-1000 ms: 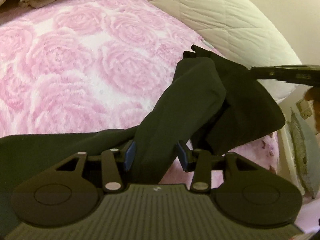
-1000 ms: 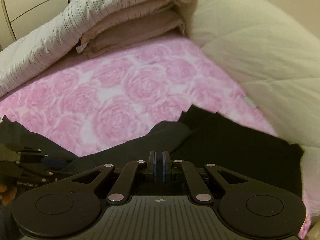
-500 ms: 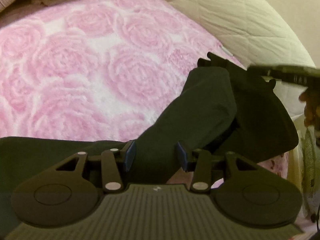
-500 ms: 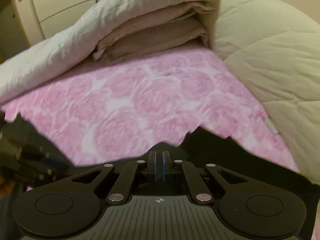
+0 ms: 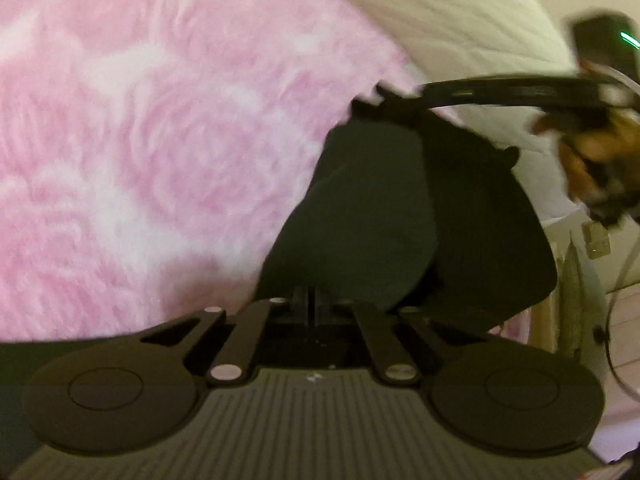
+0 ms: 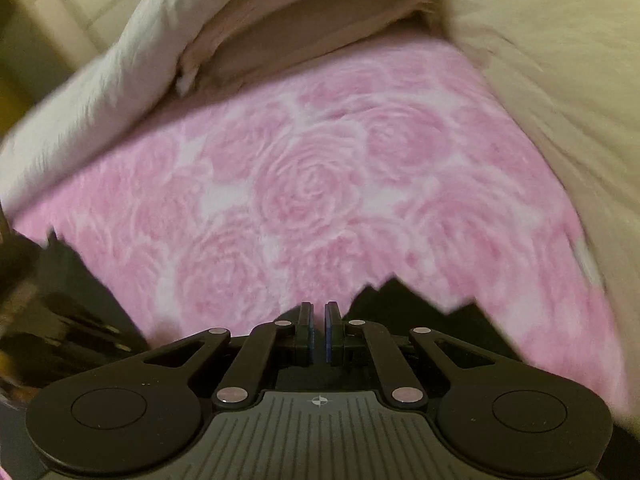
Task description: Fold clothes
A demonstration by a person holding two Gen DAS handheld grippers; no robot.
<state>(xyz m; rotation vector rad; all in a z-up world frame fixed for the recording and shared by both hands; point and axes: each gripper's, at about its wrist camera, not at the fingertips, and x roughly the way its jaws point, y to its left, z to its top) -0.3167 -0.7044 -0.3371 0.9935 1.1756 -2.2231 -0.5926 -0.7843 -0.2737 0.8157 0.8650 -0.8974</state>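
Over the pink rose-patterned fleece blanket (image 5: 140, 140), both grippers, left gripper (image 5: 311, 307) and right gripper (image 6: 318, 332), pinch the dark soft garment (image 5: 400, 208); keep it taut and level.

Bed with pink rose blanket (image 6: 320, 184), black garment (image 5: 400, 208) (partly lifted), cream quilt (image 6: 552, 60), folded linens (image 6: 280, 12).
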